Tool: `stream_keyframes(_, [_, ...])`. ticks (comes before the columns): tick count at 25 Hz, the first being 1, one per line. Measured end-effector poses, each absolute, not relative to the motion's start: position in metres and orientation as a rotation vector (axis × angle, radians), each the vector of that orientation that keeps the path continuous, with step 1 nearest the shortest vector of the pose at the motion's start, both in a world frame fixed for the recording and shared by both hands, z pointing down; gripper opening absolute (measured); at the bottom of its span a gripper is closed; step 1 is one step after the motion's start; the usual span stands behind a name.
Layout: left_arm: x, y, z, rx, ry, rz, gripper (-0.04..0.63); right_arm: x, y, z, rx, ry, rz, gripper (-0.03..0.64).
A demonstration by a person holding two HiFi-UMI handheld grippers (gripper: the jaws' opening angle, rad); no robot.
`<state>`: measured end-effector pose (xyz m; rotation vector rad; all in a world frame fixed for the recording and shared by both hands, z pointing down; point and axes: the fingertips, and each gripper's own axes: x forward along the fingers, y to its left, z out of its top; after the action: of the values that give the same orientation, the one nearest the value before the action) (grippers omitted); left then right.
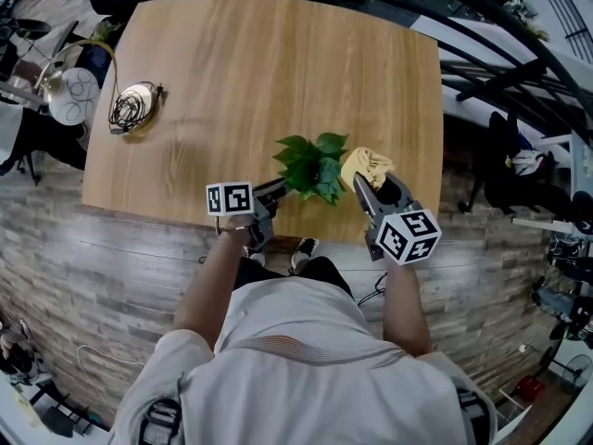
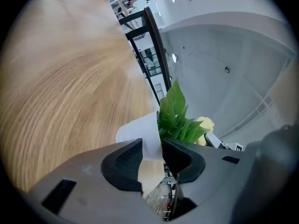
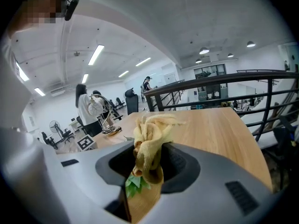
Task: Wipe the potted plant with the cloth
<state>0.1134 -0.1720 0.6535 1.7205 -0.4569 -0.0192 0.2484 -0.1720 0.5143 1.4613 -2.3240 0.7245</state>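
A small plant with green leaves (image 1: 310, 163) in a white pot (image 2: 140, 132) stands near the front edge of the wooden table (image 1: 259, 72). My left gripper (image 1: 276, 191) comes in from the plant's left. In the left gripper view (image 2: 152, 155) the pot wall fills the gap between the two pads, which close on it. The leaves (image 2: 176, 113) rise just past the jaws. My right gripper (image 1: 375, 184) is at the plant's right, shut on a bunched yellow cloth (image 3: 150, 136). The cloth (image 1: 366, 165) hangs against the leaves' right side, and leaf tips (image 3: 134, 183) show under it.
A round metal object with coiled cables (image 1: 134, 105) lies at the table's left edge. A dark railing (image 1: 500, 54) runs along the right of the table. The plant stands close to the table's front edge (image 1: 185, 213), with brick-patterned floor below.
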Motion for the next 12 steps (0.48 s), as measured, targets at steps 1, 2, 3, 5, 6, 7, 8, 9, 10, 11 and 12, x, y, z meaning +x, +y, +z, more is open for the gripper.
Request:
stream_keyframes(1, [0.114,-0.172,0.654,1.707,-0.456,-0.022,0.132,0.245,-0.174,0.515,1.439,-2.328,0.732,0.190])
stream_keyframes(2, [0.115,-0.173,0.653,1.697,-0.455,-0.021,0.130,0.240,-0.176,0.515,1.407,-2.337,0.738,0.190])
stream_keyframes(3, [0.115,-0.174,0.653,1.690,-0.454,-0.018,0.129,0.232,-0.179,0.515,1.362,-2.352,0.738,0.190])
stream_keyframes(5, [0.115,-0.176,0.653,1.672,-0.457,-0.017,0.120,0.205,-0.184,0.512,1.212,-2.402,0.712,0.190])
stream_keyframes(6, [0.114,-0.177,0.653,1.661,-0.462,-0.021,0.114,0.187,-0.184,0.511,1.102,-2.429,0.692,0.190])
stream_keyframes(7, [0.114,-0.178,0.652,1.650,-0.468,-0.025,0.108,0.169,-0.183,0.514,0.978,-2.445,0.677,0.190])
stream_keyframes(8, [0.115,-0.179,0.652,1.640,-0.475,-0.030,0.104,0.153,-0.182,0.520,0.861,-2.446,0.669,0.192])
stream_keyframes(9, [0.116,-0.179,0.651,1.632,-0.483,-0.033,0.100,0.141,-0.182,0.529,0.775,-2.431,0.663,0.192])
stream_keyframes(10, [0.116,-0.179,0.651,1.627,-0.491,-0.034,0.097,0.134,-0.185,0.539,0.732,-2.404,0.657,0.192])
stream_keyframes(11, [0.117,-0.179,0.651,1.624,-0.498,-0.035,0.095,0.132,-0.190,0.549,0.727,-2.374,0.655,0.192])
stream_keyframes(12, [0.118,-0.180,0.651,1.623,-0.503,-0.035,0.094,0.134,-0.198,0.557,0.749,-2.349,0.661,0.192])
